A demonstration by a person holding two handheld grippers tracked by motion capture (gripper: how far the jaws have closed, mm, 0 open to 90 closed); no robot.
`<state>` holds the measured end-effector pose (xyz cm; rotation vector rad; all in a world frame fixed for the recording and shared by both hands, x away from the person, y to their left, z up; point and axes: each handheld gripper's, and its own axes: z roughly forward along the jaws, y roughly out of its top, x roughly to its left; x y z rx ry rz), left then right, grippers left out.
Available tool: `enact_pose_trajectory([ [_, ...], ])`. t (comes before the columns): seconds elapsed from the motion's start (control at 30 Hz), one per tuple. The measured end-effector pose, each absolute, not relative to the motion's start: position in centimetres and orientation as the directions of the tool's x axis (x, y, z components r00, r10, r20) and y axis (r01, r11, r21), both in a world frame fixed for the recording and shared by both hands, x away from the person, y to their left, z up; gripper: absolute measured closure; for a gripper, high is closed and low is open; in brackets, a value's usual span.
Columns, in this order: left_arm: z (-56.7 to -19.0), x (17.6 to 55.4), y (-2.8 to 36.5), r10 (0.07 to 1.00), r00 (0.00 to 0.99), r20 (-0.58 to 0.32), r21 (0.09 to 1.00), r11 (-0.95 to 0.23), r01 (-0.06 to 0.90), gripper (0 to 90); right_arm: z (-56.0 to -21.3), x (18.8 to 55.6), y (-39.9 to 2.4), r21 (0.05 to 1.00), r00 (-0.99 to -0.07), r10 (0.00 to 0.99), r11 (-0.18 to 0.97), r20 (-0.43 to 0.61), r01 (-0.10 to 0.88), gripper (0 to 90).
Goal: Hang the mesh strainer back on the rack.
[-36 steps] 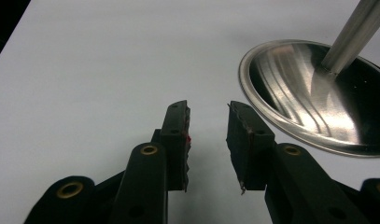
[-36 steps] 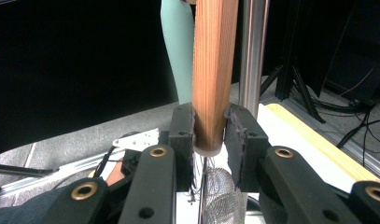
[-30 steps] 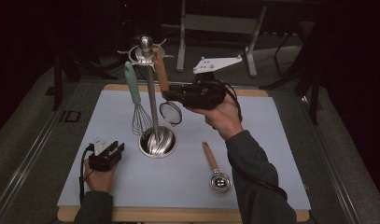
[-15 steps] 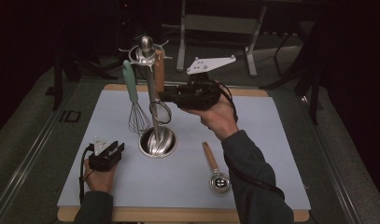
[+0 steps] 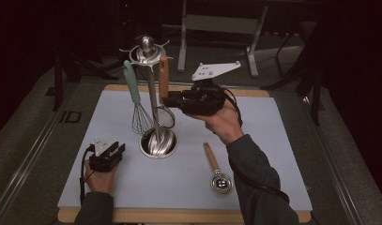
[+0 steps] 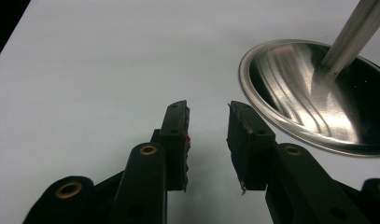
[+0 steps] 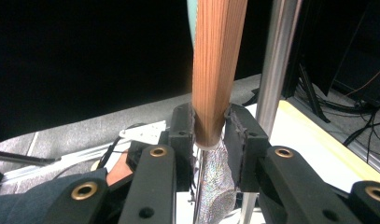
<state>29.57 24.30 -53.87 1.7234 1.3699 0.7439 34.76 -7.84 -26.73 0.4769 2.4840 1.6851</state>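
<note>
High view: we see the right gripper [image 5: 166, 99] holding the wooden-handled strainer [image 5: 164, 79] at the utensil stand [image 5: 151, 89], beside the hung whisk [image 5: 138, 105]; one wooden-handled utensil [image 5: 216, 168] remains on the mat.
Left gripper view: left gripper [image 6: 207, 122] empty, jaws apart, beside the stand base [image 6: 290, 88].
Right gripper view: jaws clamp the handle's lower end; we judge hanging unfinished.

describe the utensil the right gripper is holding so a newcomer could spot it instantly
Find the steel utensil stand at the back middle of the pale mat. Two tools hang from its top; the right gripper clamps the wooden-handled strainer. Its neighbour, the whisk, has a mint-green handle.
</note>
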Motion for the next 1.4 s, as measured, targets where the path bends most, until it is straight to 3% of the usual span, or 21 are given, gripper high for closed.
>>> enact_pose_trajectory([
  [0.67,-53.9,29.6,24.3,0.97,0.242,-0.032,0.859,-0.097,0.503,68.2,-27.8,34.4,-6.3,0.9,-0.964,0.252,0.393,0.088,0.186,73.2],
  [1.4,-53.9,29.5,24.3,0.969,0.243,-0.034,0.86,-0.096,0.501,67.9,-28.8,36.1,-6.3,0.907,-0.967,0.197,0.357,0.16,0.222,73.0],
])
